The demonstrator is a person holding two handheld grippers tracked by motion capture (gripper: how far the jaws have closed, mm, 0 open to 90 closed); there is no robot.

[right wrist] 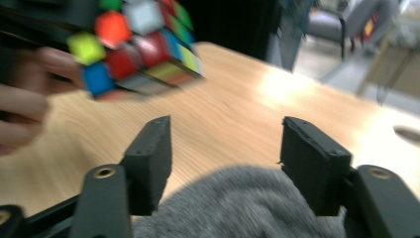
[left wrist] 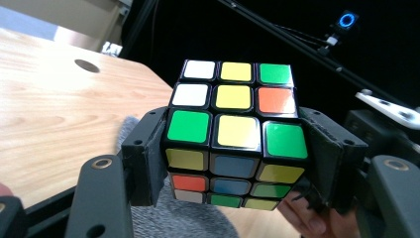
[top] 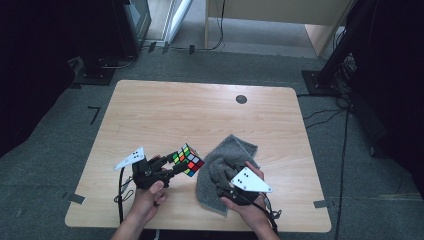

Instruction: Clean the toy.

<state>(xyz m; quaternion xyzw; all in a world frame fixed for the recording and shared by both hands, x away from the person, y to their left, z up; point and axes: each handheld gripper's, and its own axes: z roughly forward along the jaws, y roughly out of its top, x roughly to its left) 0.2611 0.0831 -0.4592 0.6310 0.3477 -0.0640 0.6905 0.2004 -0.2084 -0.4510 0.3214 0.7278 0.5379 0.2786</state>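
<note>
While my left gripper (left wrist: 233, 163) clamps the Rubik's cube (left wrist: 234, 130) by opposite faces above the surface (top: 165, 112), my right gripper (right wrist: 225, 163) stands apart over the grey towel (top: 220, 172): cube rigid, slick-stickered; cloth soft, pinchable at any fold.

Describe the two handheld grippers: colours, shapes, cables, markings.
Both the left gripper and the right gripper have black bodies. Each carries a pale grey three-cornered plate with small dark dots on top, and a black cable trails back from each. In the gripper views the jaws are blocky matte-black pads on rounded black arms with brass-coloured rivets. Forearms look bare, with no sleeves in view.
</note>
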